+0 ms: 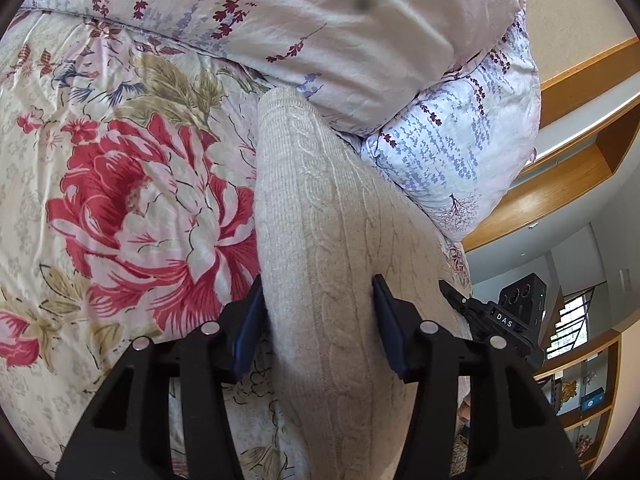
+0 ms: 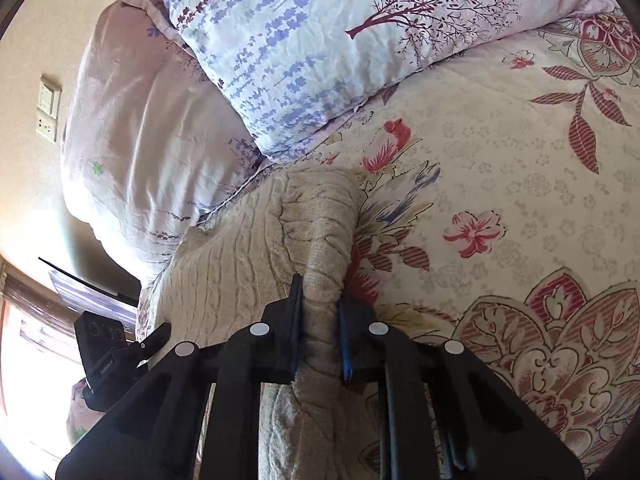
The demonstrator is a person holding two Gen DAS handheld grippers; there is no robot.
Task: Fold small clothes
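Observation:
A beige cable-knit garment (image 1: 320, 216) lies on the flowered bedspread (image 1: 120, 200), stretched between the two grippers. My left gripper (image 1: 320, 312) is shut on one end of it, the knit bulging between the blue pads. The right gripper shows at the right of that view (image 1: 480, 312). In the right wrist view my right gripper (image 2: 320, 312) is shut on a bunched fold of the same garment (image 2: 248, 248), which wrinkles toward the pillows. The left gripper (image 2: 132, 344) shows at the lower left.
Two flowered pillows (image 1: 440, 152) (image 2: 320, 40) lie at the head of the bed, just beyond the garment. Wooden shelves (image 1: 580, 184) stand past the bed. A wall socket (image 2: 48, 108) is on the wall. The bedspread (image 2: 520, 160) stretches to the right.

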